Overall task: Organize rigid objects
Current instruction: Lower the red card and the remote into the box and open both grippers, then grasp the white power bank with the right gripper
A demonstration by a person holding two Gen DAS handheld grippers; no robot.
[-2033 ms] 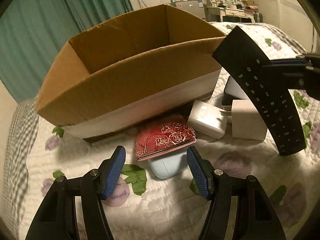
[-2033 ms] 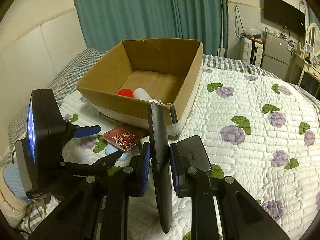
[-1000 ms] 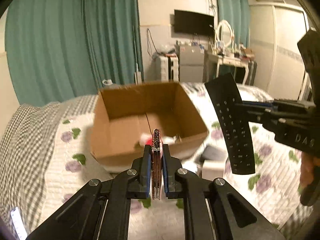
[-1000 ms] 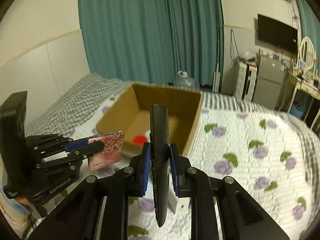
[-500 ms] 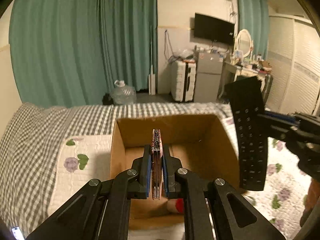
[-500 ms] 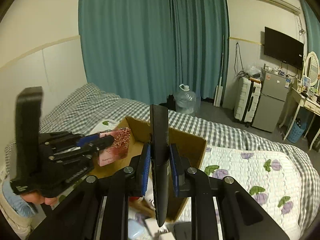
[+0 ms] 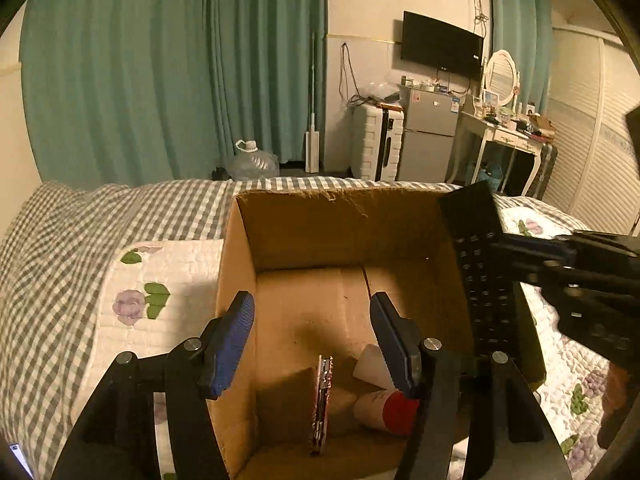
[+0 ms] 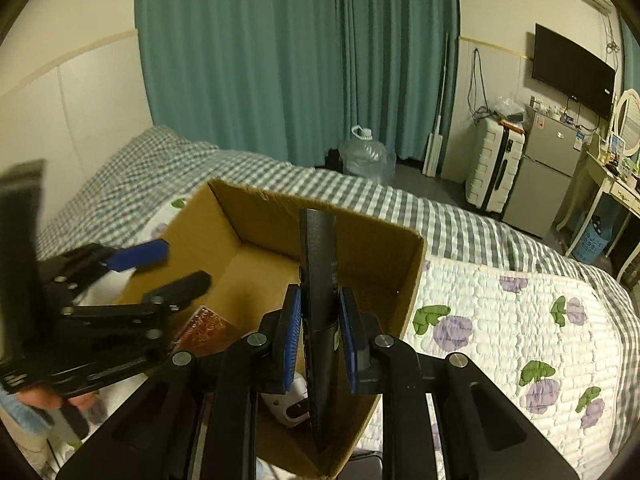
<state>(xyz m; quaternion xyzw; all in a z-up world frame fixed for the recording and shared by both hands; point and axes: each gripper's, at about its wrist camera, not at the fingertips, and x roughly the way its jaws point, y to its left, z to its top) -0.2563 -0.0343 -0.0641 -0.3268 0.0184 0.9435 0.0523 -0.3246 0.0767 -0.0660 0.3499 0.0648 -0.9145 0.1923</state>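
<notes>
Two tools are hovering over the cardboard box on the bed: the left tool, jaws just parting, is dropping the red wallet inside, while the right tool is clamping the black remote for boxing next.

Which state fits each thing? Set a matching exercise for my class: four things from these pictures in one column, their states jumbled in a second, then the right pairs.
Things:
1. wallet
2. remote
3. left tongs
4. box

States:
a. clamped between shut pads
b. open-topped, resting on the bed
c. lying free inside the box, on edge
d. open, holding nothing

Pairs: 1-c, 2-a, 3-d, 4-b. The left tongs have just been opening, and the wallet is clear of their pads. The right tongs hold the remote over the box.
</notes>
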